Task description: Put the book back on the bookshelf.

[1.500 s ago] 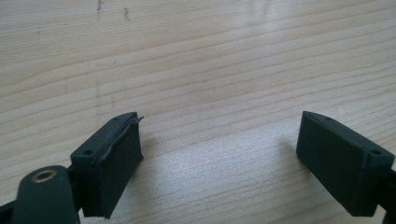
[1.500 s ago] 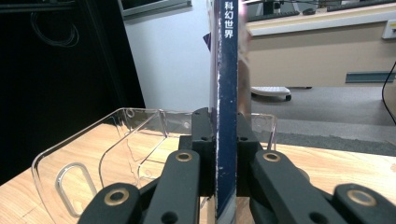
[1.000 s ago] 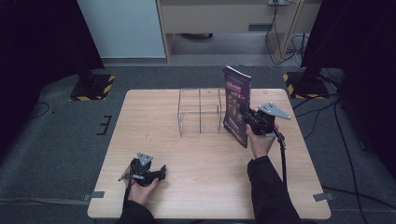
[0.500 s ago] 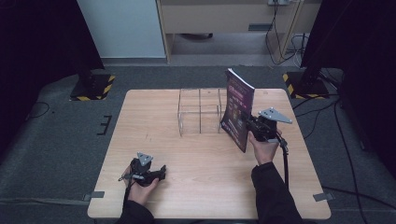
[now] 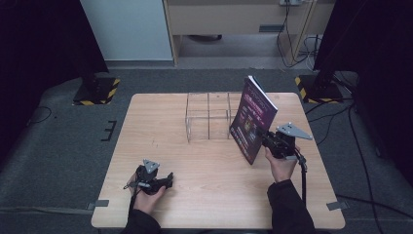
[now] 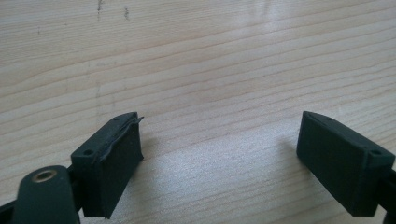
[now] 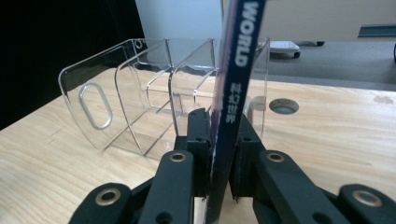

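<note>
A thin book (image 5: 253, 119) with a dark purple cover stands tilted at the right of the table, its top leaning back. My right gripper (image 5: 265, 139) is shut on its spine edge, and the right gripper view has the blue spine (image 7: 231, 93) clamped between both black jaws. Just left of the book stands a clear plastic file rack (image 5: 208, 116) with dividers, seen close ahead as the rack (image 7: 154, 102). My left gripper (image 5: 168, 181) rests low on the table near its front left. Its pads (image 6: 114, 161) stand wide open over bare wood.
The wooden table (image 5: 160, 136) has a round cable hole (image 7: 283, 106) behind the book. A person's two forearms come in from the bottom edge. Black stands with yellow-striped bases (image 5: 95, 90) sit on the floor beyond the table's far corners.
The right hand has drawn the book toward the front and right, a little lower, and the book now tilts more. The left gripper has stayed put.
</note>
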`<state>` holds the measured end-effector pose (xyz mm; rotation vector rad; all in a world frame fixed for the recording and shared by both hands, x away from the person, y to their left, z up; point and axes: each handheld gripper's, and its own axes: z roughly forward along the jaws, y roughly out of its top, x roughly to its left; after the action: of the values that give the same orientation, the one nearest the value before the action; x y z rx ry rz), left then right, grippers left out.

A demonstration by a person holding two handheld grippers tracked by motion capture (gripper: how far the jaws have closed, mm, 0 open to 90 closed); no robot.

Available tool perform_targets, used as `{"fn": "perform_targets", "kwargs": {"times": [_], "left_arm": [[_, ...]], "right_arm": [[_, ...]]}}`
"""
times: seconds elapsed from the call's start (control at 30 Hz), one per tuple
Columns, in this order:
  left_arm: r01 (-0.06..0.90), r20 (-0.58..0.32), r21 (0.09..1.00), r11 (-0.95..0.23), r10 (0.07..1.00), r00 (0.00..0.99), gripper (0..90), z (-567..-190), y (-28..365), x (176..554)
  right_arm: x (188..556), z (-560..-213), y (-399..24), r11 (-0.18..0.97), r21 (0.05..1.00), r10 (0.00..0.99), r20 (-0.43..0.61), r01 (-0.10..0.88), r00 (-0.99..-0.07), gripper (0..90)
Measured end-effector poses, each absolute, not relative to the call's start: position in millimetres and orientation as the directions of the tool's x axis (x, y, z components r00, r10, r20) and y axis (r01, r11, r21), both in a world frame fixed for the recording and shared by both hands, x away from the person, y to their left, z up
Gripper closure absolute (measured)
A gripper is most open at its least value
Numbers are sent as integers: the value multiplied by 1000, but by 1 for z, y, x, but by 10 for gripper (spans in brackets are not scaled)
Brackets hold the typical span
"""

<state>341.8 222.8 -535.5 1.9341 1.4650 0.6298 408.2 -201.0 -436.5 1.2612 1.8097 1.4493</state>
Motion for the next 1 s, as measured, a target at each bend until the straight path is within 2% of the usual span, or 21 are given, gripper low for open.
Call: {"fn": "perform_targets", "kwargs": {"times": [0.3, 0.53, 0.73, 1.0], "left_arm": [[665, 4, 722, -190, 963, 270, 130, -535, 223, 342], [665, 4, 722, -190, 963, 270, 130, -535, 223, 342], [666, 4, 722, -190, 963, 270, 130, -535, 223, 342], [665, 4, 722, -190, 963, 270, 130, -535, 223, 342]], "right_arm": [[401, -444, -204, 16, 932, 879, 159, 362, -449, 780], [407, -428, -202, 11, 940, 883, 151, 341, -444, 731], [416, -420, -199, -1, 928, 889, 172, 374, -425, 721], [419, -417, -194, -43, 909, 896, 218, 414, -386, 813]]}}
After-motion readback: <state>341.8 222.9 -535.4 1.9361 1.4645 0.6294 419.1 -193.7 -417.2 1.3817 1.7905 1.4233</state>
